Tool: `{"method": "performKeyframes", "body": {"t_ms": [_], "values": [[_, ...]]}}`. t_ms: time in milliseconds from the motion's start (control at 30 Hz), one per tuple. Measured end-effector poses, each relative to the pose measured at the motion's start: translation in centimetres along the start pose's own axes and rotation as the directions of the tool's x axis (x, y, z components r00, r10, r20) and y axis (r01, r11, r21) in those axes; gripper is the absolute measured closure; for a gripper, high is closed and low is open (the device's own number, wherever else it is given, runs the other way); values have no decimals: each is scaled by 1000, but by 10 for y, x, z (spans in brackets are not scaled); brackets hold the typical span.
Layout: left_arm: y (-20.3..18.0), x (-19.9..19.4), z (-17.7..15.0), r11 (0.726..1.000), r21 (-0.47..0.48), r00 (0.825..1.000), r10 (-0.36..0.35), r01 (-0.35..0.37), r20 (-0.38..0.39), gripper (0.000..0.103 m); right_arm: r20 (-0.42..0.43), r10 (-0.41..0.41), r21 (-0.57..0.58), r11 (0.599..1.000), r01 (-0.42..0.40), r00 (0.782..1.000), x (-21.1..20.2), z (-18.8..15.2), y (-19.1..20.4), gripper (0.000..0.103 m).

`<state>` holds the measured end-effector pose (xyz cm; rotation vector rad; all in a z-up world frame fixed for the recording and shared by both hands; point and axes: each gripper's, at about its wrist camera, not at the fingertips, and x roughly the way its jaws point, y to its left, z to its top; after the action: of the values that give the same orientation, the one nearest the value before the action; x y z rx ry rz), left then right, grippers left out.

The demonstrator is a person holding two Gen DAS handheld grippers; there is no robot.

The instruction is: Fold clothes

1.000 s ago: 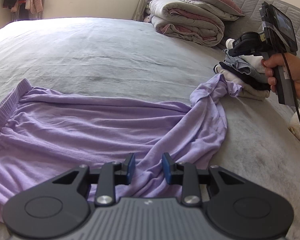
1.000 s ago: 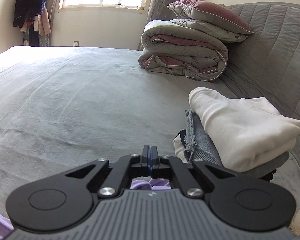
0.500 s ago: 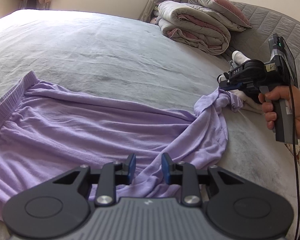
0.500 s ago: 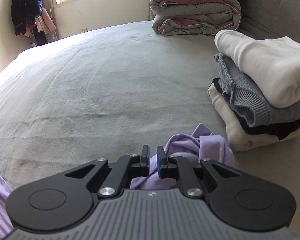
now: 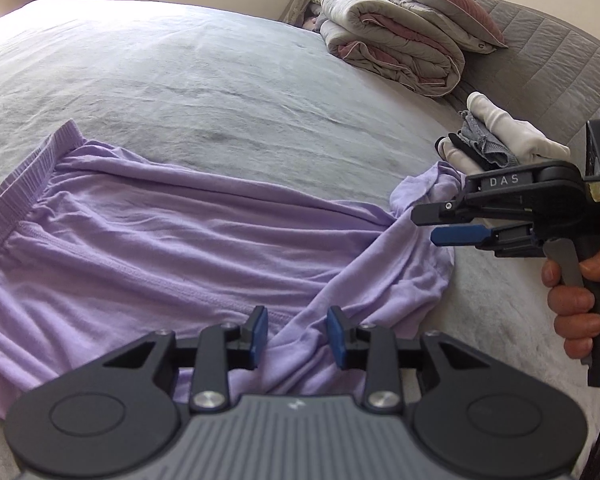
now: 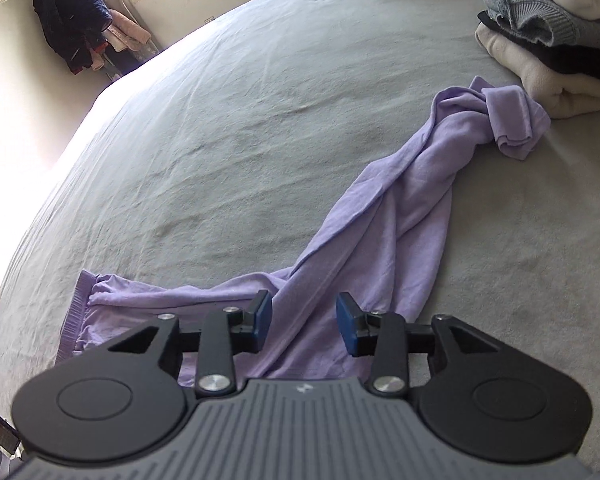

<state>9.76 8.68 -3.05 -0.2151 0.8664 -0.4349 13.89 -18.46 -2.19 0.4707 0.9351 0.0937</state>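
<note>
Left black two-finger gripper with blue pads [image 5: 296, 338]: spread wide, holding nothing, low over a fold of the lilac jersey garment with ribbed waistband [image 5: 172, 248]. Right black two-finger gripper [image 6: 304, 322]: likewise wide apart and empty, above the garment's long twisted leg [image 6: 400, 208], gripped by a hand [image 5: 576, 304] at the trigger. Garment spread flat on the grey bedspread [image 5: 188, 80], its bunched end touching or just beside the stack of folded clothes, white on top [image 5: 500, 136]. Beyond, rolled grey-and-pink quilt under a pillow [image 5: 396, 52].
</note>
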Motion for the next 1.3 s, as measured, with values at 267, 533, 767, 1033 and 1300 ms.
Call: {"method": "performKeyframes", "body": {"t_ms": [267,533,767,1033,1300], "values": [[24,-10,-7,994,-106,999,-29,27,-20,70,7,8,1,1000,-8,1000,8,-16,14,63],[43,-37,-20,989,-144,1000,-16,19,21,37,95,-5,9,1000,4,995,-3,-29,8,100],[53,-87,-36,988,-150,993,39,-22,107,8,201,43,-12,999,-42,979,-60,-56,-10,100],[61,-94,-53,969,-221,989,129,-110,75,6,228,53,21,998,-59,972,-98,-108,-37,101],[80,-90,-53,894,-419,980,195,-158,48,9,208,65,52,996,-78,976,-104,-154,-55,97]]}}
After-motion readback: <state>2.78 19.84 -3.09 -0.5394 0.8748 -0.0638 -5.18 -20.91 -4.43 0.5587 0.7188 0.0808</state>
